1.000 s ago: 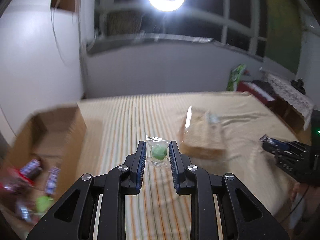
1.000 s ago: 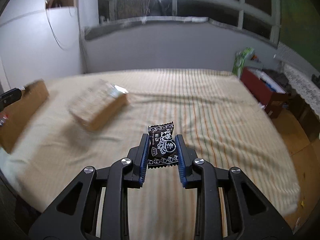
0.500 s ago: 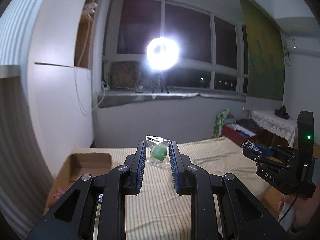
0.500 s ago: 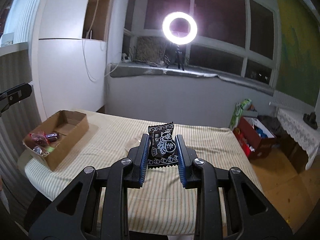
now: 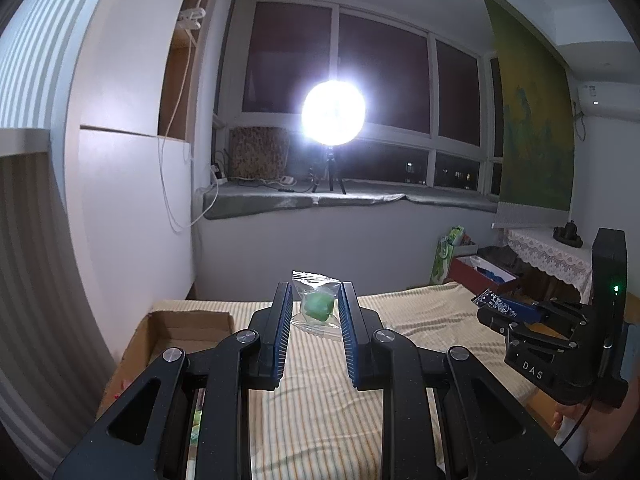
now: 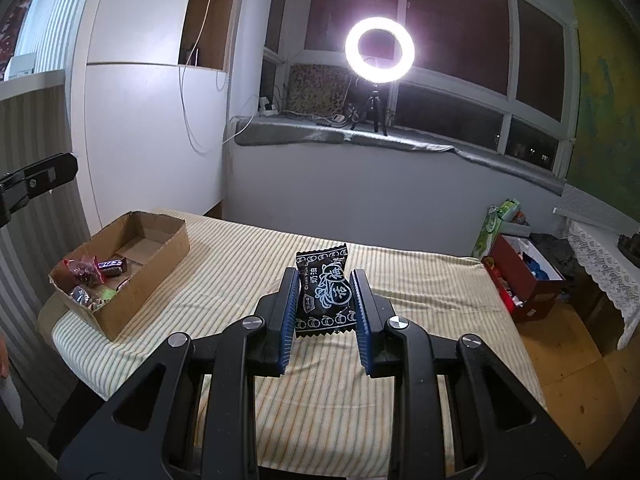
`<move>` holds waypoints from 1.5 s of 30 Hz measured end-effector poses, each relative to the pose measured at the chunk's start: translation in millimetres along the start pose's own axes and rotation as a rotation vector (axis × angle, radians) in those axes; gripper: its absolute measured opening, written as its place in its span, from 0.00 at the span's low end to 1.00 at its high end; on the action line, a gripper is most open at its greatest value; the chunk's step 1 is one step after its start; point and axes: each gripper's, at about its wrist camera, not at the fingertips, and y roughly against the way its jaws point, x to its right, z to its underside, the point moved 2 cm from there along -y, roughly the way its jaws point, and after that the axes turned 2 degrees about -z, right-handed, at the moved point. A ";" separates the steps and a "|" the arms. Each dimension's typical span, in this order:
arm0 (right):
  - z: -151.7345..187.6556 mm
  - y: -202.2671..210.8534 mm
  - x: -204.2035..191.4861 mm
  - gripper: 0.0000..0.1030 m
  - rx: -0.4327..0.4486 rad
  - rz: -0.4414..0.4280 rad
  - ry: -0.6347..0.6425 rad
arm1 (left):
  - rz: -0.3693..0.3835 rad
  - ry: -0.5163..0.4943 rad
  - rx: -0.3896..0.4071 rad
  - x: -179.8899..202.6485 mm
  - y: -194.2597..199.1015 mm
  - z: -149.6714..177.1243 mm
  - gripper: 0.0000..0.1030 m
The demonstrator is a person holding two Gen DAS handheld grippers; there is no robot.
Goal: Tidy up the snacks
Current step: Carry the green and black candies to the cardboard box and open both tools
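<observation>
Two snacks ride above a striped bed [image 6: 420, 280] on the way to a cardboard box [image 6: 160, 258] near its left edge: the left tongs [image 5: 314, 312] pinch a clear-wrapped green candy [image 5: 317, 307], and the right tongs [image 6: 326, 300] pinch a black plum-candy packet [image 6: 325, 294] printed with white characters. Both pieces are held upright between blue pads, clear of the bedcover. The step in hand looks like delivery to the box, and doing it well probably means carrying each piece over the open top, lowering it past the rim before letting go, and bringing the hands in one after the other so the tools do not meet over the narrow opening; the right tongs already show at the edge of the left wrist view. The thin wrapper edges give little to grip, so a level, unhurried carry seems wise. By count: one box, two held snacks, and about five wrapped pieces [image 6: 90, 276] heaped at the box's near end, the exact number hard to read in the tangle; its far end looks bare. No loose snack shows on the bedcover. One ring light [image 6: 379, 50] glares from the windowsill.
</observation>
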 end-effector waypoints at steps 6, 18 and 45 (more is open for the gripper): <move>-5.1 -27.0 -24.6 0.26 -0.033 -0.026 0.033 | -0.006 0.018 -0.026 -14.9 -15.4 7.2 0.21; -29.9 -96.7 -162.3 0.26 -0.070 -0.243 0.194 | -0.180 0.157 -0.077 -127.9 -28.2 34.1 0.21; -6.1 -154.9 -255.1 0.35 -0.143 -0.439 0.264 | -0.287 0.246 -0.217 -190.5 -44.6 71.8 0.27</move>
